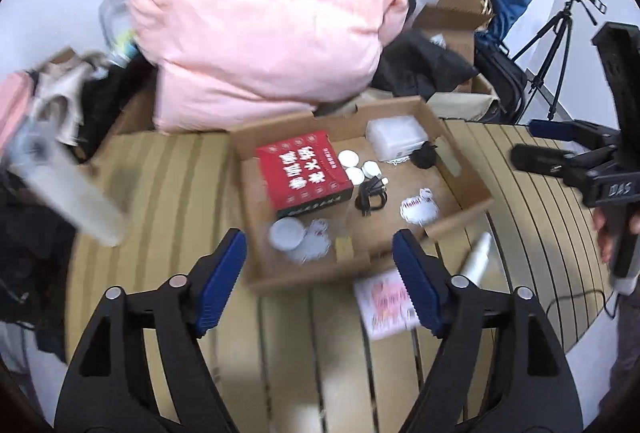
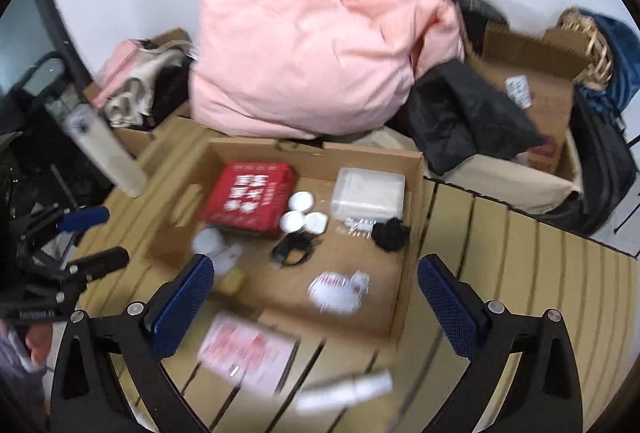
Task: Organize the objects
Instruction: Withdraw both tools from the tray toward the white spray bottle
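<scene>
A shallow cardboard tray (image 1: 280,279) (image 2: 412,233) lies on the slatted table. Inside it are a red box (image 1: 306,171) (image 2: 250,197), a clear plastic box (image 1: 396,139) (image 2: 370,195), small white lids (image 2: 300,211), a black cable (image 1: 370,197) (image 2: 294,249) and stickers (image 2: 338,291). In front of the tray lie a pink-and-white packet (image 1: 386,305) (image 2: 250,353) and a white tube (image 1: 478,253) (image 2: 348,391). My left gripper (image 1: 320,239) (image 2: 96,239) hovers open over the tray's near edge, holding nothing. My right gripper (image 2: 316,265) (image 1: 536,143) is wide open above the tray's front, also empty.
A big pink duvet bundle (image 1: 256,33) (image 2: 320,53) sits behind the tray. Cardboard boxes with dark clothes (image 2: 532,105) crowd the back right. A tripod (image 1: 556,45) stands by the wall. A pale cylinder (image 2: 108,153) leans at the table's left.
</scene>
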`<act>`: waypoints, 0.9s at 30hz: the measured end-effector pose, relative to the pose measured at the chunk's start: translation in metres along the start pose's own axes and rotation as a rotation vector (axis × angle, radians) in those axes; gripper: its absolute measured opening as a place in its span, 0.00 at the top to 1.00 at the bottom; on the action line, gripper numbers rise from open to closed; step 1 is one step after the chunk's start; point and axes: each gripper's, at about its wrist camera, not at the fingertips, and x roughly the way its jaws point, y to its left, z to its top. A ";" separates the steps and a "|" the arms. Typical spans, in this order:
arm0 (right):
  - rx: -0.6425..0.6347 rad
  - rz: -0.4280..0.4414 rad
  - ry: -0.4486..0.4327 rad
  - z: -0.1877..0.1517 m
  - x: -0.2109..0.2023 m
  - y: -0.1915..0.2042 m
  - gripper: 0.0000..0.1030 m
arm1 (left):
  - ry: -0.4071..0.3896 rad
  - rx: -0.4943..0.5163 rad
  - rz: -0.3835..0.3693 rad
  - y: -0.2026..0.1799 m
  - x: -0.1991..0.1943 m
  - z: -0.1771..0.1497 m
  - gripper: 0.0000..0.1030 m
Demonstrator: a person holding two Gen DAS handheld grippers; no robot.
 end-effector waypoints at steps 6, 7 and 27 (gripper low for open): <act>-0.040 0.014 -0.094 -0.067 -0.118 0.037 0.00 | -0.130 0.043 0.067 -0.009 -0.122 -0.066 0.20; -0.050 0.016 -0.105 -0.081 -0.133 0.044 0.00 | -0.142 0.046 0.059 -0.010 -0.139 -0.082 0.19; 0.061 0.024 -0.289 -0.301 -0.232 0.120 0.00 | -0.224 -0.062 -0.071 -0.038 -0.235 -0.251 0.08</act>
